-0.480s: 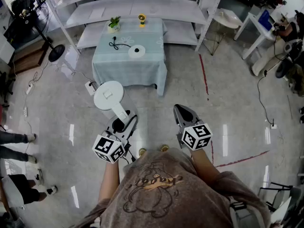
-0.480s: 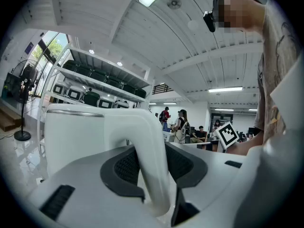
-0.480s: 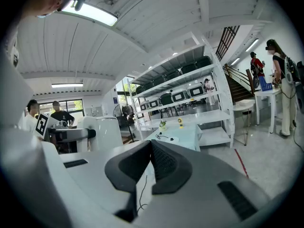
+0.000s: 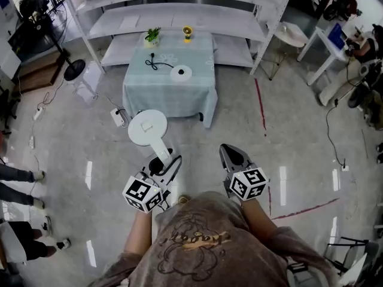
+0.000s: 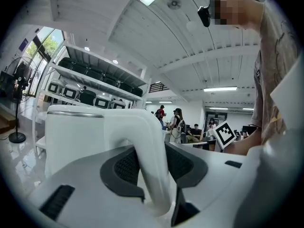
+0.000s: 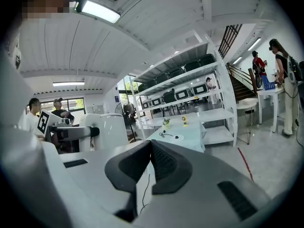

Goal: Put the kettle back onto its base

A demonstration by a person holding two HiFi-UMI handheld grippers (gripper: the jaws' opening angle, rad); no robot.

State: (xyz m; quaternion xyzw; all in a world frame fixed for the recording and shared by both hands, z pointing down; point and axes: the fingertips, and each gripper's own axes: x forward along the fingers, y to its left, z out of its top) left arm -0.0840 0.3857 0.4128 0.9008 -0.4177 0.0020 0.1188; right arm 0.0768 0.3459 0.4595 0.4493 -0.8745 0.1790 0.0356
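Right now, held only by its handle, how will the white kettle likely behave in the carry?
The kettle looks rigid, so it should not flex. Its body hangs out beyond the fingers of the left gripper, so it may tip forward. The smooth handle could slip if the grip loosens.

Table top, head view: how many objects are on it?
4: potted plant far left, small yellow object far centre, round white base near middle, black cable running left from it. None seems hidden.

A glossy grey floor (image 4: 287, 130) mirrors the ceiling strip lights (image 6: 97, 11). White shelving (image 4: 179, 20) lines the far wall, and a cloth-covered table (image 4: 170, 97) stands in front of it. A red line (image 4: 258, 103) crosses the floor. A standing fan (image 4: 75, 69) is at the left, a white desk (image 4: 320, 37) at the right.
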